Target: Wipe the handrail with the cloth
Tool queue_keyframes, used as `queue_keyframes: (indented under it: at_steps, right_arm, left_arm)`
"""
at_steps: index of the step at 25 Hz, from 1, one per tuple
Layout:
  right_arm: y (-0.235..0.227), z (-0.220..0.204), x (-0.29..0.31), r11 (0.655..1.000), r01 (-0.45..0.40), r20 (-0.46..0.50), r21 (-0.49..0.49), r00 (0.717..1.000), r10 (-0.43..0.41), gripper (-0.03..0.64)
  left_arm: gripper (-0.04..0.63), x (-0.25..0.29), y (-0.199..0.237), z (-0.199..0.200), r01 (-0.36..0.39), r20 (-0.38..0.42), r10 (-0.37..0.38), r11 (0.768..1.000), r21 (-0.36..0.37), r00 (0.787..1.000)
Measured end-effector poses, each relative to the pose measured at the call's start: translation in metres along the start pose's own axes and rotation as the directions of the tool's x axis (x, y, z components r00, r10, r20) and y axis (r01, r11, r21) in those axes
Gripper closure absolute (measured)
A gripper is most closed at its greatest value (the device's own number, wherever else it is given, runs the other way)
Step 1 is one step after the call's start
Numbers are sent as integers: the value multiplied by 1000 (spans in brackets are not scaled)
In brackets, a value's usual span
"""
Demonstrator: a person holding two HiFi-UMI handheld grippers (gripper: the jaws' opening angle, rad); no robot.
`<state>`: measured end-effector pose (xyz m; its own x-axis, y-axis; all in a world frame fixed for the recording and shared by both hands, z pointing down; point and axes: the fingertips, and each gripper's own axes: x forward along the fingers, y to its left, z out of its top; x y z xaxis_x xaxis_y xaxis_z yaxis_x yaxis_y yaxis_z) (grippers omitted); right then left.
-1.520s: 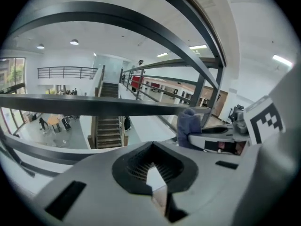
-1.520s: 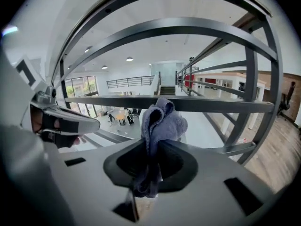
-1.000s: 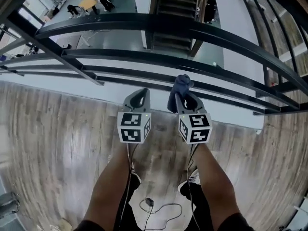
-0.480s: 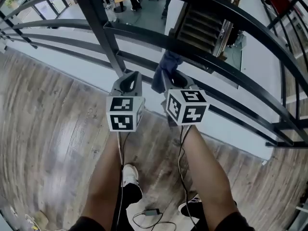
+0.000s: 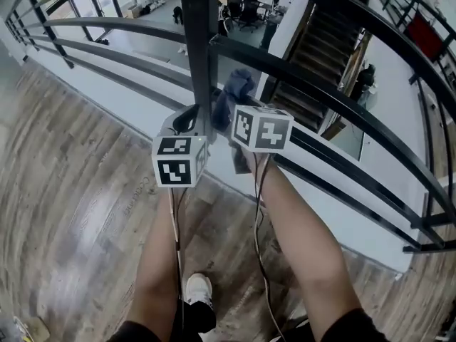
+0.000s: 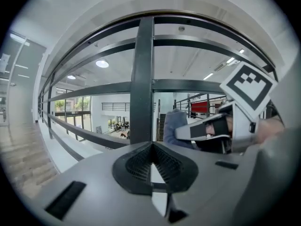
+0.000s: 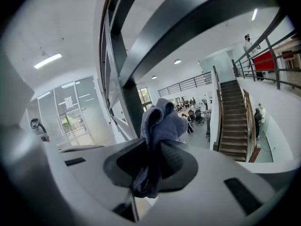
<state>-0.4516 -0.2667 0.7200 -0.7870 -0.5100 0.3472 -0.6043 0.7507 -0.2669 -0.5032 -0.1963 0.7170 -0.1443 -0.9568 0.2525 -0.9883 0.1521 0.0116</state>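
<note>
Since the right gripper (image 7: pixel 149 166) is clenched on only a narrow fold of the cloth (image 7: pixel 162 121), with the bulk bunched above the jaws, drag along the handrail (image 7: pixel 188 18) could pull it free, and it would likely fall past the rails to the level below. The cloth sits just beside the post (image 5: pixel 197 55), under the top rail, so there's a snag risk there. The left gripper (image 6: pixel 151 168) is closed on nothing, close to the post, and could bump it.

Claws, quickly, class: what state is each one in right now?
Left claw: closed, empty.
Right claw: closed on the cloth.
</note>
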Motion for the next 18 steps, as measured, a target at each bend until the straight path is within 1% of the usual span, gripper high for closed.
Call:
queue_keyframes:
  at_steps: [2,4,6,8,10,13,16,18]
  right_arm:
    - [7,-7,15,1000,8,-15,4,1000,-8,549]
    - [7,-12,25,1000,20,-37,-8,999,-21,549]
    - [5,-12,32,999,29,-48,-32,998,-30,549]
    - [5,-11,36,998,44,-51,-55,998,-47,549]
    - [8,-14,39,996,62,-59,-72,996,-66,549]
    - [10,-17,39,989,77,-81,-128,993,-88,549]
    - [4,-18,29,976,87,-108,-200,988,-110,549]
    - [-6,-19,17,974,98,-112,-202,986,-123,549]
  left_arm:
    - [592,2,13,-5,-3,10,3,1000,0,1000]
    - [592,9,16,-4,-2,32,2,1000,13,999]
    - [592,14,11,0,3,55,-5,999,34,998]
    - [592,20,3,-3,26,54,-28,998,50,998]
    - [592,22,3,-7,42,53,-44,999,35,998]
    - [592,21,12,-7,18,64,-19,1000,10,998]
    - [592,16,13,-1,-20,71,16,999,46,997]
    - [592,14,3,3,-10,80,5,998,69,997]
